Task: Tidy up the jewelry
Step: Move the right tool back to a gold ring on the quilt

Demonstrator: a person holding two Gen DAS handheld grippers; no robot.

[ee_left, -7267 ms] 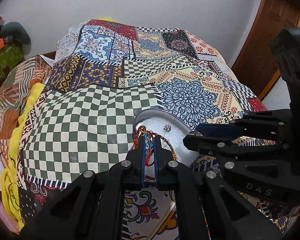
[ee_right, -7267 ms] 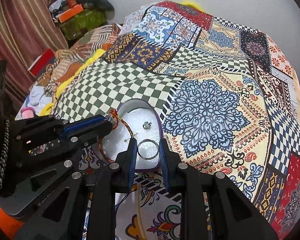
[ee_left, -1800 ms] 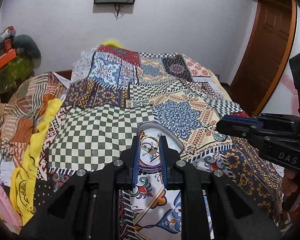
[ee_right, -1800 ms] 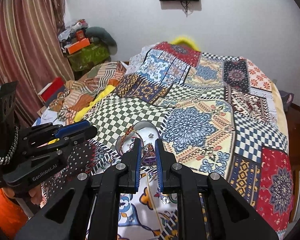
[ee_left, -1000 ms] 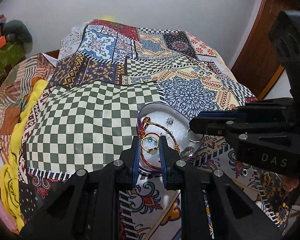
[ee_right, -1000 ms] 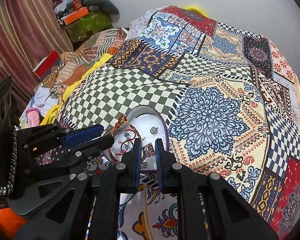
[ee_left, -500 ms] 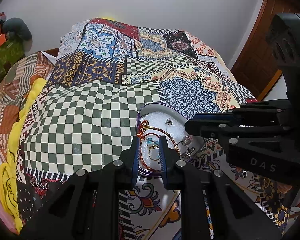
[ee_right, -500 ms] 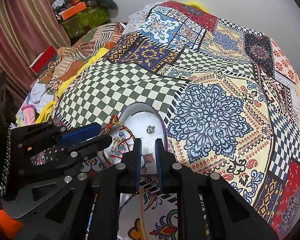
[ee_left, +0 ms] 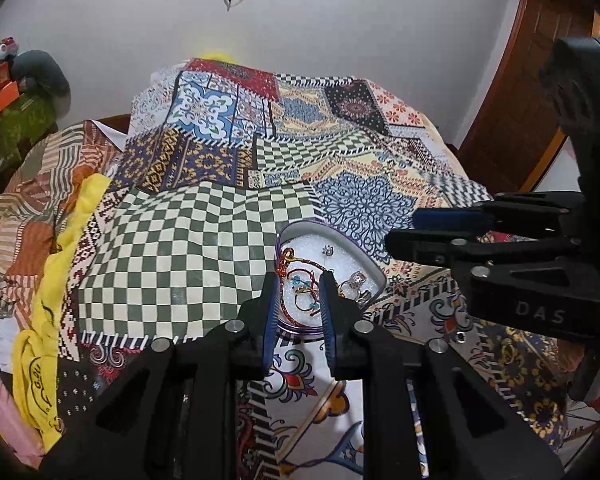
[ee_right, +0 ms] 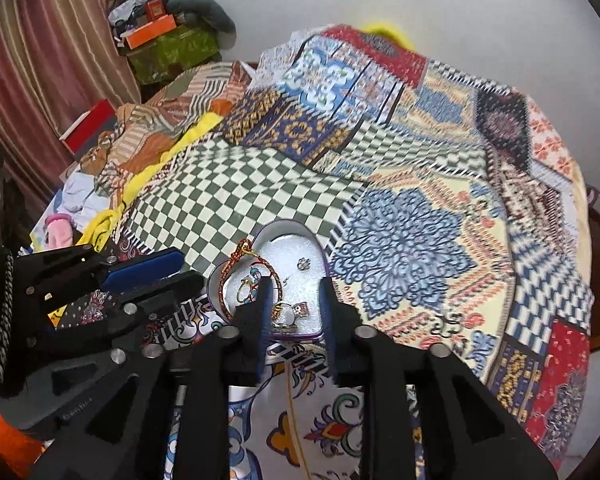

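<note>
A heart-shaped tin [ee_left: 374,270] with a purple rim and white foam lining lies on the patchwork bedspread [ee_left: 172,248] of a bed. Inside the tin: a red-and-gold cord bracelet [ee_right: 238,258] along its left side, a gold ring [ee_right: 244,289], a silver ring [ee_left: 356,280] and a small stud [ee_left: 329,251]. Left tool [ee_left: 299,296]: fingers parted, nothing gripped, tips above the near edge of the tin. Right tool [ee_right: 294,300]: fingers likewise parted and empty, framing the silver ring. In each wrist view the other tool appears beside the tin.
</note>
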